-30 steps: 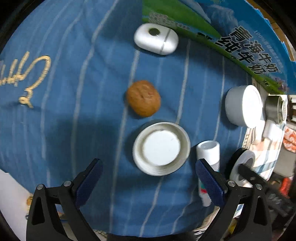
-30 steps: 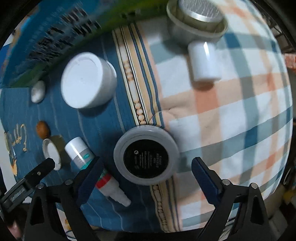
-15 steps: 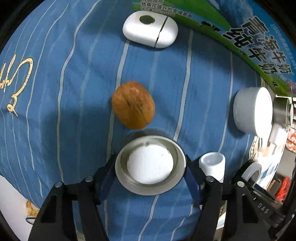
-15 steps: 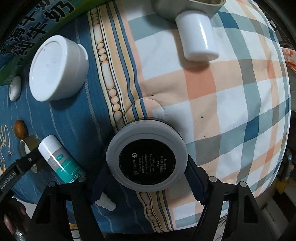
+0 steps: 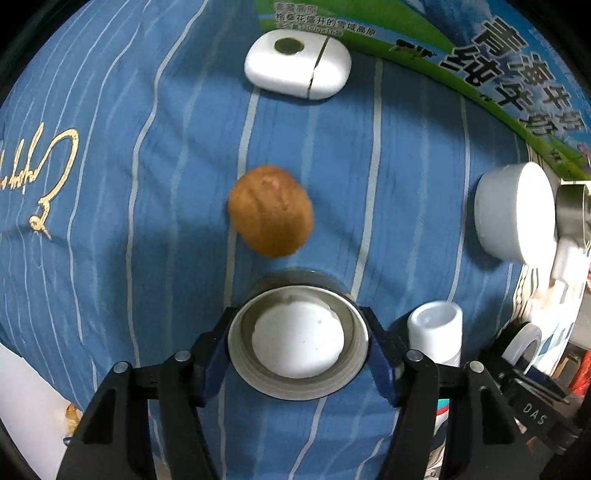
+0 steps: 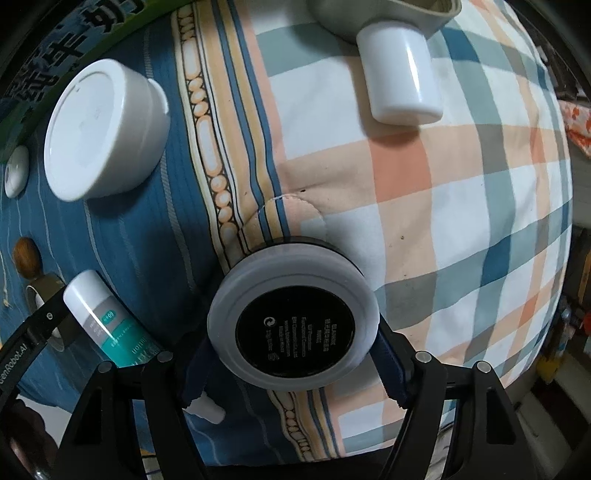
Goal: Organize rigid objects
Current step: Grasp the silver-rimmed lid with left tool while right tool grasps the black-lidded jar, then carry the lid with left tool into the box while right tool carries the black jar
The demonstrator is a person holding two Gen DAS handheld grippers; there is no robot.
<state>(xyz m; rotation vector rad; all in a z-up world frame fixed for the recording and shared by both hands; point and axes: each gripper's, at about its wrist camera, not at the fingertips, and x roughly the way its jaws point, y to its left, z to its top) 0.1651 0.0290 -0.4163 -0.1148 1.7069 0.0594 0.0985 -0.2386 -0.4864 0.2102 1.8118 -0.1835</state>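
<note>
My left gripper is shut on a round metal lid with a white centre, on the blue striped cloth. A brown walnut lies just beyond it, and a white oval case farther off. My right gripper is shut on a grey round jar with a black label, at the seam between the blue cloth and the plaid cloth. A teal and white tube lies to its left; its white cap also shows in the left wrist view.
A white tub stands on the blue cloth; it also shows in the left wrist view. A small white bottle lies on the plaid cloth before a metal tin. A milk carton borders the far side.
Both grippers moved forward and closed: the left onto the metal lid, the right onto the grey jar. Both were open and short of these objects one second ago.
</note>
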